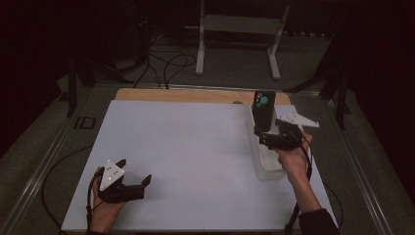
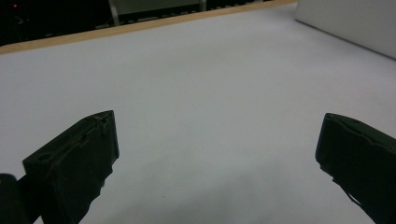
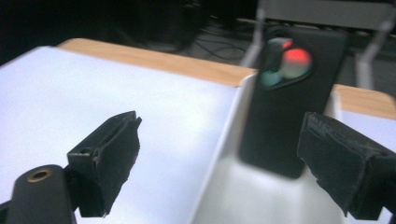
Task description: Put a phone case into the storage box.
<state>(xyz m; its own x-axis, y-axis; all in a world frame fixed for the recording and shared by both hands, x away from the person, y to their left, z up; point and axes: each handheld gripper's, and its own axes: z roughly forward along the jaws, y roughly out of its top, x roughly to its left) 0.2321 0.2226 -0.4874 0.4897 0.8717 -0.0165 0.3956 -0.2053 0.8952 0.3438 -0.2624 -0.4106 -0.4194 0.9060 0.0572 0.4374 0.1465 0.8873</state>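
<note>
A black phone (image 1: 264, 111) stands upright at the far end of a white tray (image 1: 270, 171) on the right side of the white board (image 1: 195, 147). Coloured patches mark the phone (image 3: 289, 102) around its camera, which faces me. My right gripper (image 1: 263, 135) hovers over the tray just short of the phone, open; in the right gripper view its jaws stand wide, with the phone beyond the gripper (image 3: 222, 121) and off its right jaw. My left gripper (image 1: 134, 171) rests open at the board's near left, and nothing lies between the jaws of this gripper (image 2: 217, 126).
A strip of wooden tabletop (image 1: 195, 95) runs behind the board. On the floor beyond it are a white stand (image 1: 240, 24) and loose cables (image 1: 166, 63). The tray wall (image 2: 350, 23) shows far off in the left gripper view.
</note>
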